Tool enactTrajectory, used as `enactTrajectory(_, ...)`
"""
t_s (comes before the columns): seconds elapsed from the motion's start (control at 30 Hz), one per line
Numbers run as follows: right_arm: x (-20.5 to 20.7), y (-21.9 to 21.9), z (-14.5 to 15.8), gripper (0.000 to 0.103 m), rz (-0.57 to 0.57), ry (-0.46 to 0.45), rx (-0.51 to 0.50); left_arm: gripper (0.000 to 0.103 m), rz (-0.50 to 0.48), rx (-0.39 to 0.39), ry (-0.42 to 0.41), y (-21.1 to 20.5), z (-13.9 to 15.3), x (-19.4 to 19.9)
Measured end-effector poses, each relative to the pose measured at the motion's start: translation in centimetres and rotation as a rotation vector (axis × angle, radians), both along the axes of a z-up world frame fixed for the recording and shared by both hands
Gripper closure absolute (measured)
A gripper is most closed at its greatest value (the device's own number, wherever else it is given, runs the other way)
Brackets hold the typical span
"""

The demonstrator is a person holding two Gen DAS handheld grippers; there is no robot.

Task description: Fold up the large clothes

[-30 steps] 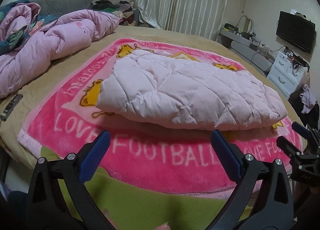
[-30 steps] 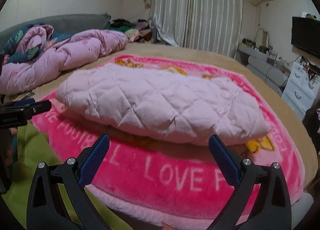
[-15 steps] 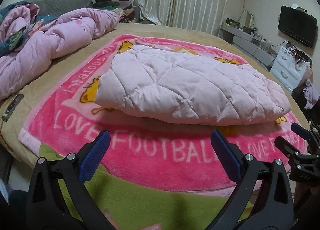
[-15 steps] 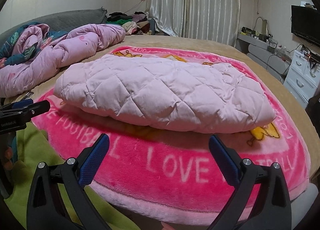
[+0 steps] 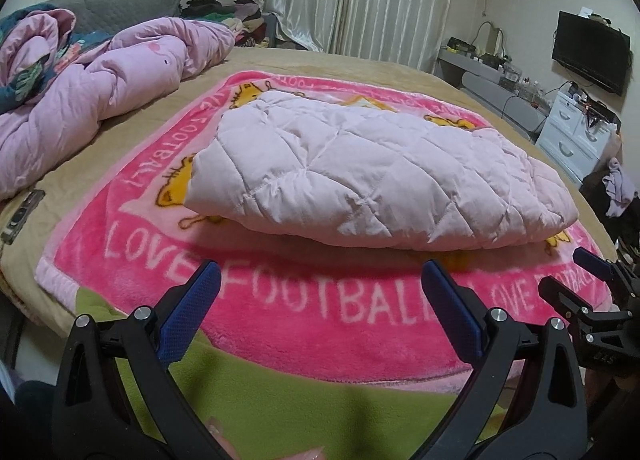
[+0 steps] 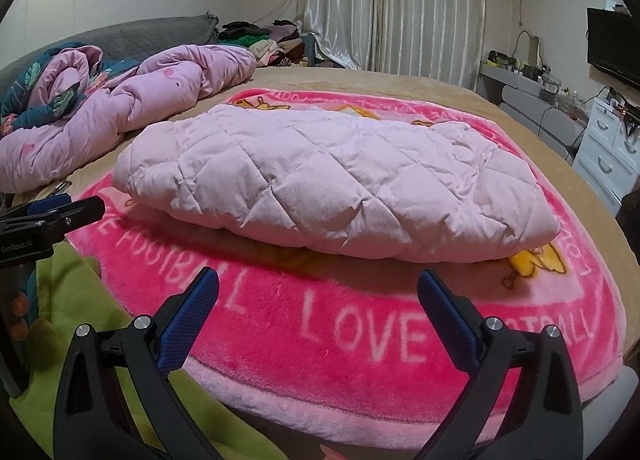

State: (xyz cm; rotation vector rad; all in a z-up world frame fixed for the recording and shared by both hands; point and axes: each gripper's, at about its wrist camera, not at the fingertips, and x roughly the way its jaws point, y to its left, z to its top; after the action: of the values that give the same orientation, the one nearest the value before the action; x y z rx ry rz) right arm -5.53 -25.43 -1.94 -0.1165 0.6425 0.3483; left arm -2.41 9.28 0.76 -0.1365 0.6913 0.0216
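A pale pink quilted garment [image 5: 372, 176] [image 6: 340, 184] lies folded into a puffy oblong in the middle of a bright pink "LOVE FOOTBALL" blanket [image 5: 280, 300] [image 6: 360, 328] spread on the bed. My left gripper [image 5: 320, 280] hovers open over the blanket's near edge, short of the garment, nothing between its blue pads. My right gripper [image 6: 318, 288] is likewise open and empty, in front of the garment's right half. Each gripper shows in the other's view: the right one [image 5: 576, 280] at the right edge, the left one [image 6: 60, 208] at the left edge.
A crumpled pink duvet [image 5: 92, 92] [image 6: 132, 108] lies at the back left of the tan bed [image 5: 360, 68]. A green cloth [image 5: 280, 392] hangs at the near edge. A phone-like object [image 5: 22, 212] lies left. White drawers [image 5: 576, 132], a TV [image 5: 590, 48] and curtains [image 6: 392, 4] stand beyond.
Both grippers have drifted slightly closer to the bed and a bit lower, staying open. The garment has not moved.
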Motion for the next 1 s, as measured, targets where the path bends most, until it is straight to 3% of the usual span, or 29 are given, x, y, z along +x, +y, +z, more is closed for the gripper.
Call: enactTrajectory(1.0,0.19,0.27,0.02,0.004,0.005,0.004,-0.009,0.009,0.023,0.026,0.006,0.28,-0.03,0.05)
